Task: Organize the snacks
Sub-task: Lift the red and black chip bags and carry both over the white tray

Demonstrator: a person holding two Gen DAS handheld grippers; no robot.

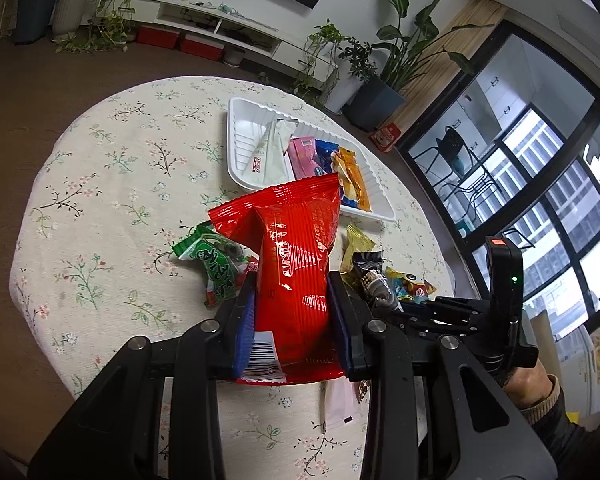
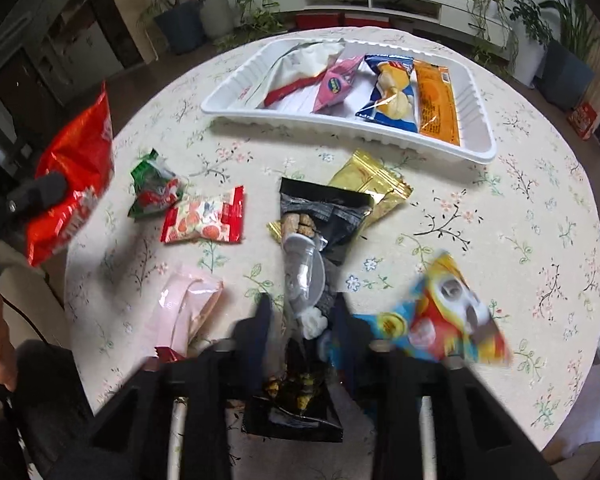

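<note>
My left gripper [image 1: 292,292] is shut on a red snack bag [image 1: 292,248] and holds it upright above the table; the bag also shows in the right wrist view [image 2: 72,176] at far left. My right gripper [image 2: 302,312] is shut on a black snack bag [image 2: 312,240] with a clear window. A white tray [image 2: 340,128] at the back of the table holds a white packet [image 2: 308,60], a pink packet [image 2: 336,84], a blue packet [image 2: 392,88] and an orange packet [image 2: 436,104]. The tray also shows in the left wrist view [image 1: 244,136].
Loose on the floral tablecloth [image 2: 520,220]: a green packet [image 2: 154,188], a red-and-white packet [image 2: 206,222], a gold packet [image 2: 368,184], a pale pink packet [image 2: 184,312] and a blurred blue-and-yellow packet [image 2: 440,316]. Potted plants and a low white shelf stand beyond the round table.
</note>
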